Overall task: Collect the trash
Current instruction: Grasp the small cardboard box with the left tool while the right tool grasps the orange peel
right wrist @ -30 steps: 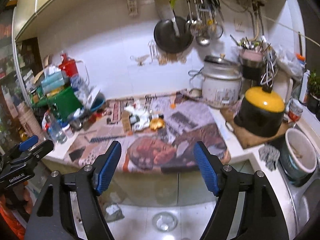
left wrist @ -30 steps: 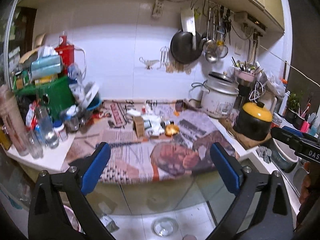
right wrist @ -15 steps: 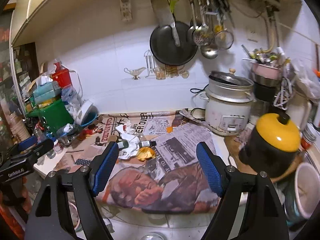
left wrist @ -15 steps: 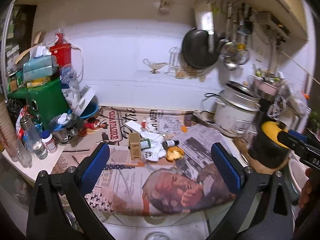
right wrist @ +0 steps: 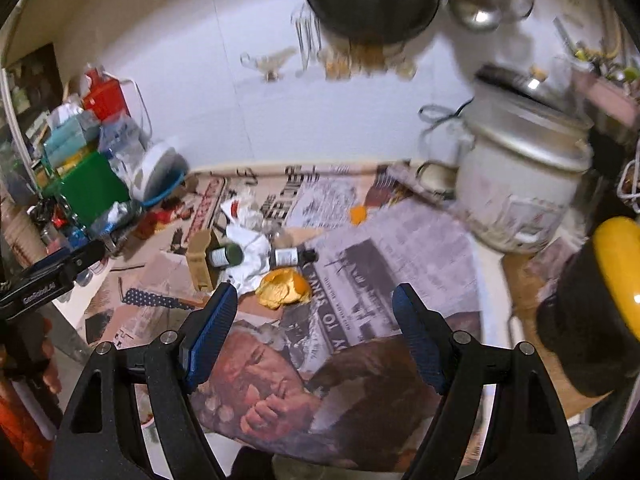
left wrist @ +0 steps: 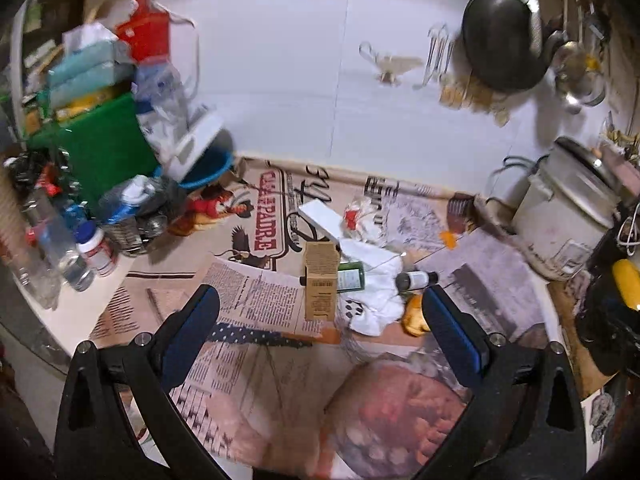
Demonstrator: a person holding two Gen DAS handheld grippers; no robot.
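Both of our grippers have swung in over the newspaper-covered desk (left wrist: 256, 300) and tipped downward, so the litter that sat far off a second ago now fills the view just past the blue pads. Our left gripper (left wrist: 320, 312) has its jaws spread wide and empty, framing an upright brown cardboard box (left wrist: 320, 280), a dark green glass bottle (left wrist: 351, 277) lying on its side against it, and a crumpled white tissue (left wrist: 376, 304) under both. Our right gripper (right wrist: 314, 300) is likewise released with nothing between its pads, which point at a torn orange peel (right wrist: 283, 288) lying just beyond them. A small dark vial with a white label (right wrist: 292, 257) lies beside the tissue, and a flat white box (left wrist: 320, 218) with a clear wrapper showing red print (left wrist: 360, 216) rests nearer the white tiled wall (left wrist: 280, 80).

Collection, as we judge it, has not begun: every scrap is on the desk, none is gripped, and no bin shows in either view. Off to the right stand a white rice cooker (right wrist: 520, 184) and a black pot with a yellow lid (right wrist: 592, 304); a green box heaped with clutter (left wrist: 100, 148) stands at the left.
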